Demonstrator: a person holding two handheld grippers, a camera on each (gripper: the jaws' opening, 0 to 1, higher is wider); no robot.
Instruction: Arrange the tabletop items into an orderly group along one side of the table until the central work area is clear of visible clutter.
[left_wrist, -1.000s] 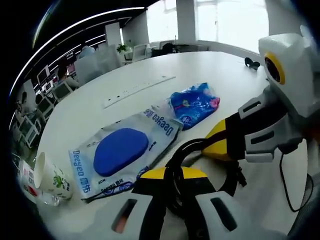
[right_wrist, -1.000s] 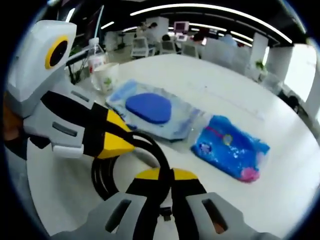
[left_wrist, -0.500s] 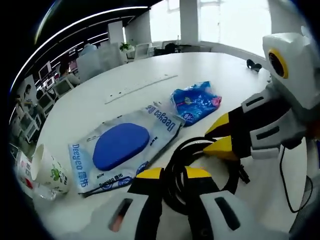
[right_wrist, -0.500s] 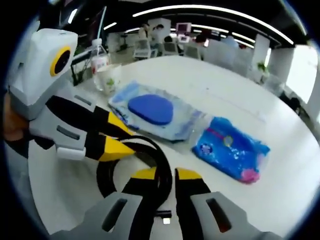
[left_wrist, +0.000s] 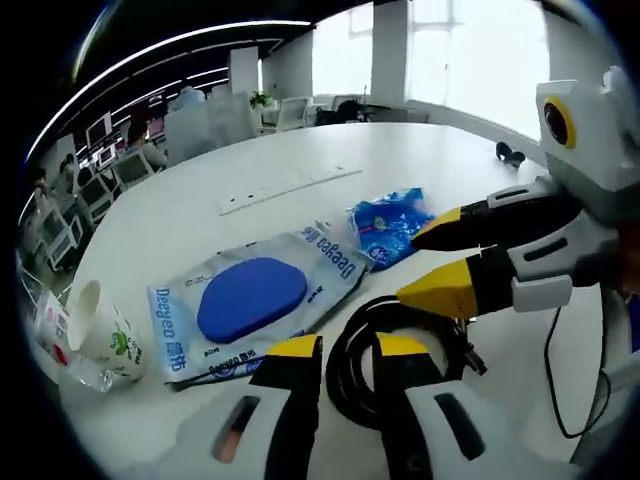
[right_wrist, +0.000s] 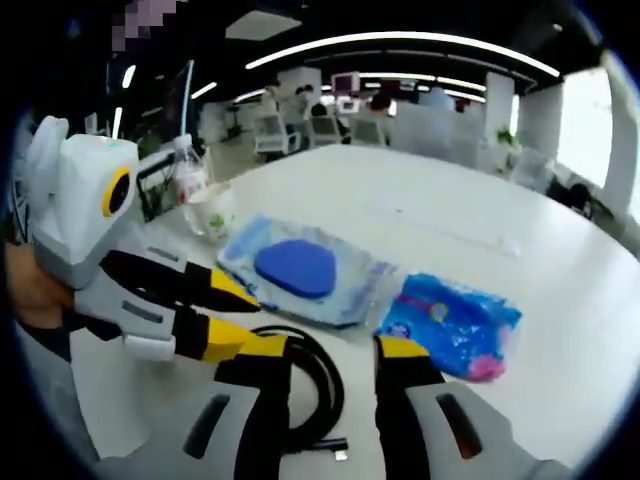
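A coiled black cable (left_wrist: 385, 306) lies on the white table (left_wrist: 200, 220), just in front of both grippers. My left gripper (left_wrist: 348, 348) is open, and an arc of the coil passes between its yellow tips. My right gripper (right_wrist: 333, 352) is open wide over the same coil (right_wrist: 322, 372). The right gripper (left_wrist: 430, 262) reaches in from the right, and the left gripper (right_wrist: 240, 318) from the left, jaws apart. Beyond the coil lie a flat wipes pack (left_wrist: 250, 300) (right_wrist: 295, 268) with a blue lid and a crumpled blue pouch (left_wrist: 390, 222) (right_wrist: 450, 322).
A paper cup (left_wrist: 100, 340) (right_wrist: 213, 212) stands at the table edge beside a plastic bottle (right_wrist: 187, 165). A long white strip (left_wrist: 290, 188) lies farther out, and a small black item (left_wrist: 508, 153) sits at the far side. A thin black wire (left_wrist: 560, 370) trails on the right.
Both grippers went from closed on the black cable to open. The coil now rests on the table between the spread jaws. Both cameras have drawn back a little.
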